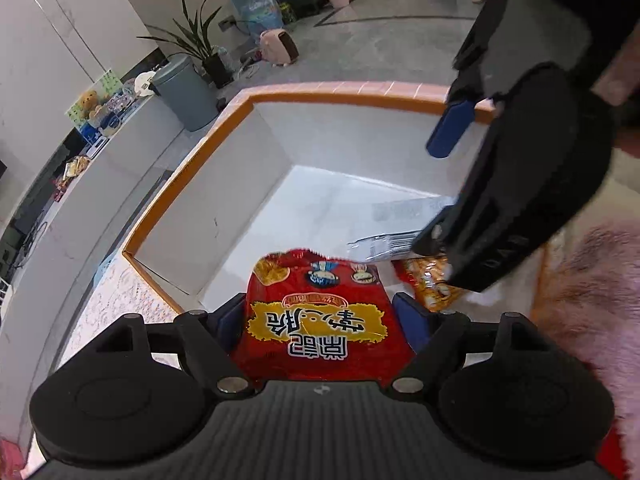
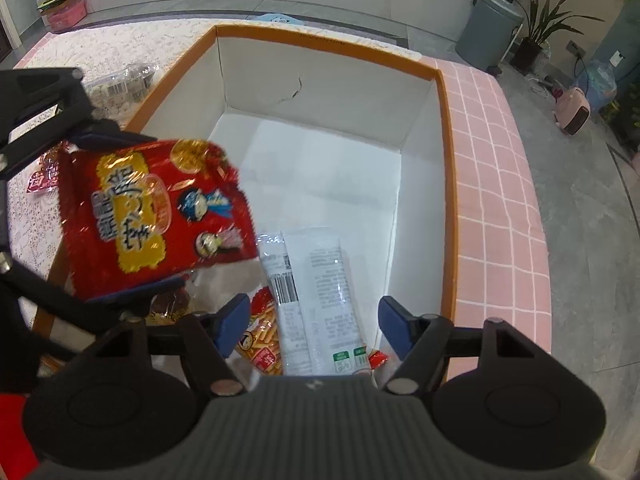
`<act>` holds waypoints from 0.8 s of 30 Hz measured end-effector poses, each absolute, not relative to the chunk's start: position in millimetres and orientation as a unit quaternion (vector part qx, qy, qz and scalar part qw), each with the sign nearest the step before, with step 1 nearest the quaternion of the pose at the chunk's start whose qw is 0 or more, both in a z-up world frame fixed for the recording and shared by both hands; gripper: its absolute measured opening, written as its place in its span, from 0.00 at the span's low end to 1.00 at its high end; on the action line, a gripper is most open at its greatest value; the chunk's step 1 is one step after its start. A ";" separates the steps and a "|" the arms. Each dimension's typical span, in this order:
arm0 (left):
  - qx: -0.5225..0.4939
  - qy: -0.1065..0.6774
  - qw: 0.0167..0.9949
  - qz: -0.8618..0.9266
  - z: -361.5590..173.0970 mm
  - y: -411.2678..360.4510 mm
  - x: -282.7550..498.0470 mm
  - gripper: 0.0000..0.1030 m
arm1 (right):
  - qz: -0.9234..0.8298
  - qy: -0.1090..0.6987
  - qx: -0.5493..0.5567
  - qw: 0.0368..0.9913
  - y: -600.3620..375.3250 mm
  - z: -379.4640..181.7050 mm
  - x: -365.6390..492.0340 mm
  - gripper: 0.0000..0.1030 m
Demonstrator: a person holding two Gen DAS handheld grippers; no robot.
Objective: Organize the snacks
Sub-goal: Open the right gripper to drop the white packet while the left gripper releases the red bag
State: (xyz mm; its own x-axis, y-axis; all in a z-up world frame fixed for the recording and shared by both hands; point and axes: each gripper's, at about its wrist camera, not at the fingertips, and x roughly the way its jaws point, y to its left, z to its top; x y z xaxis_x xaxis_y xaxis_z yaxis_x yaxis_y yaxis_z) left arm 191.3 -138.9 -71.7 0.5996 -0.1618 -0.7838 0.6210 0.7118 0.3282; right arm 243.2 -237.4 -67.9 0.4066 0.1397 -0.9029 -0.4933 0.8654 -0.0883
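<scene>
Right wrist view: a white box [image 2: 320, 92] with an orange rim holds a white packet [image 2: 320, 280] over an orange snack bag [image 2: 262, 336]. Right gripper [image 2: 314, 320] jaws apart above them. Left gripper [image 1: 320, 316] jaws wide around a red bag [image 1: 320, 320] above the box.

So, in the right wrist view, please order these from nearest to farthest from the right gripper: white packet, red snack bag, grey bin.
From the right gripper:
1. White packet, lying between its fingers in the box.
2. Red snack bag, to the left, at the left gripper.
3. Grey bin, on the floor, far upper right.
</scene>
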 end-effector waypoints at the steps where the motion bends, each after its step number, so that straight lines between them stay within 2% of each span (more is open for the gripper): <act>1: 0.295 0.381 0.845 -0.233 -69.1 -137.2 189.4 0.91 | 0.192 0.508 -0.173 0.822 -237.7 -66.6 242.3 0.70; 10: 0.193 0.382 0.876 -0.224 -37.5 -105.6 182.9 0.91 | 0.183 0.494 -0.158 0.835 -237.6 -54.5 233.1 0.75; 24: 0.047 0.360 0.923 -0.125 -0.6 -26.7 162.0 0.91 | 0.181 0.449 -0.055 0.873 -204.8 -34.9 194.0 0.78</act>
State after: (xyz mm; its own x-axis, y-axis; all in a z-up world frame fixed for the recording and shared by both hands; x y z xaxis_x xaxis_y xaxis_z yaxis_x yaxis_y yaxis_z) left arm 162.0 -26.7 -0.6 0.7094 -0.1959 -0.6771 0.2643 0.9644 -0.0021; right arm 194.0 -204.8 -34.9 0.5308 0.2672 -0.8043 -0.3660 0.9282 0.0668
